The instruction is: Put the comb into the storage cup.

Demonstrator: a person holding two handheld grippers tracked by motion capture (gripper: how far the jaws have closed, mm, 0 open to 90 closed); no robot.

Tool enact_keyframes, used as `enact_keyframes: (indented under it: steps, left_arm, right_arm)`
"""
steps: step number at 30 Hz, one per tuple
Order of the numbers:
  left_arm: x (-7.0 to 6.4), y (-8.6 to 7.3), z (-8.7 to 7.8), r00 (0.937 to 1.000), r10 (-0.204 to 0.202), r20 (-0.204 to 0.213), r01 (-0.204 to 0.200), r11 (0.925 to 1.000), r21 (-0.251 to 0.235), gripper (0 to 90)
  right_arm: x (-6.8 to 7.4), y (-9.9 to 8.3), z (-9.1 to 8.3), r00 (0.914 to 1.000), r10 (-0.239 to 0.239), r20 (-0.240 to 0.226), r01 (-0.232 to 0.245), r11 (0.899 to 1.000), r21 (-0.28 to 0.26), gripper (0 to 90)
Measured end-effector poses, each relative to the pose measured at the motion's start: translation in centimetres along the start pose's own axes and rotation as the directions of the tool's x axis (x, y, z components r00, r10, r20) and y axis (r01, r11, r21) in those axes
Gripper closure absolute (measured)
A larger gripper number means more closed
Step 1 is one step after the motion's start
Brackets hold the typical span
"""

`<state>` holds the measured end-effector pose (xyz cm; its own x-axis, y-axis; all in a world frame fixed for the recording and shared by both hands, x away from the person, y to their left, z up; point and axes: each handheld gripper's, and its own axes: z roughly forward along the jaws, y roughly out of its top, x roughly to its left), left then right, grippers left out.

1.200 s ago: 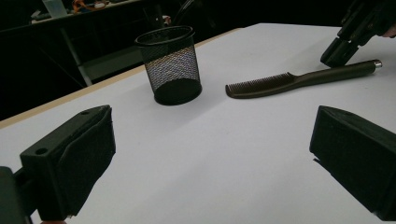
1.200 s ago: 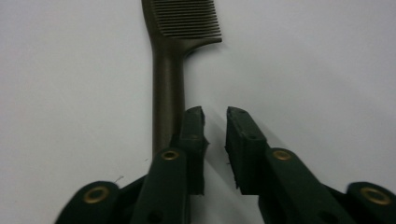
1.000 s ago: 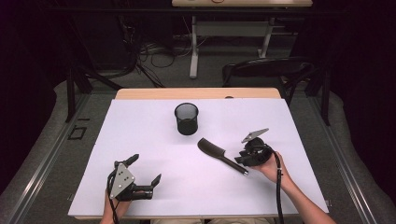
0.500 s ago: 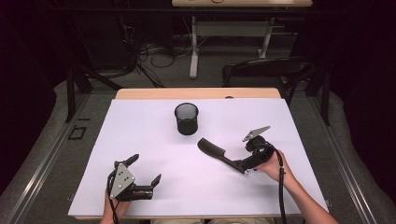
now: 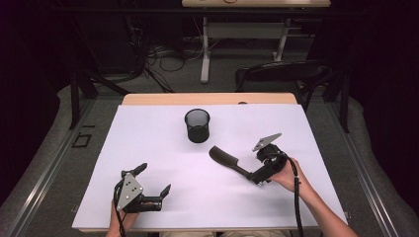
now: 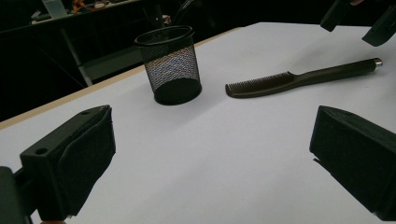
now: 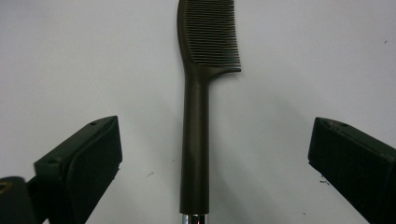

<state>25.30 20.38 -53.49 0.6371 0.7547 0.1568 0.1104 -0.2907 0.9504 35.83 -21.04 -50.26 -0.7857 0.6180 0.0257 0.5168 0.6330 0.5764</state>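
Right gripper (image 5: 259,175) hangs released over the handle of one dark comb (image 5: 228,161), jaws wide on either side. One mesh cup (image 5: 197,125) stands nearby on the table (image 5: 148,133). Left gripper (image 5: 153,183) sits released, well apart.

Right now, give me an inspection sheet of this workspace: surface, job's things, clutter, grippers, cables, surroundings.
Surface: white table, flat, a wooden strip along its far edge.
Job's things: dark comb lies flat, teeth end toward the mesh cup; the cup stands upright, apart from the comb.
Clutter: nothing seen.
Grippers: right gripper open, jaws on either side of the comb's handle, not touching it; left gripper open, holds nothing, near the front edge.
Cables: one black cable trails from the right gripper along the forearm; loose cables on the floor behind the table.
Surroundings: dark room, a chair and a desk frame beyond the table.
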Motion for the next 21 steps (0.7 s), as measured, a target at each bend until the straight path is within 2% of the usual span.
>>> enact_keyframes:
  steps: [2, 7, 12, 21]
  left_arm:
    - [0.0, 0.0, 0.0, 1.0000, -0.001, 0.000, 0.001, 1.0000, 0.000, 0.1]
    - [0.0, 0.0, 0.0, 1.0000, 0.005, -0.003, -0.005, 1.0000, 0.002, 0.1]
    - [0.0, 0.0, 0.0, 1.0000, 0.002, -0.005, -0.002, 1.0000, 0.002, 0.1]
    - [0.0, 0.0, -0.1, 1.0000, 0.001, -0.003, -0.001, 1.0000, -0.001, 0.1]
  right_arm:
    - [0.1, 0.1, 0.0, 1.0000, -0.009, -0.004, 0.009, 1.000, -0.005, 0.7]
    - [0.6, 0.4, 0.3, 0.9998, -0.016, -0.008, 0.016, 0.999, 0.030, 0.0]
    - [1.0, 0.7, 0.5, 0.9994, -0.034, -0.009, 0.035, 0.999, 0.030, 0.0]
    - [1.6, 1.3, 1.0, 0.9982, -0.056, -0.022, 0.057, 0.996, 0.063, 0.0]
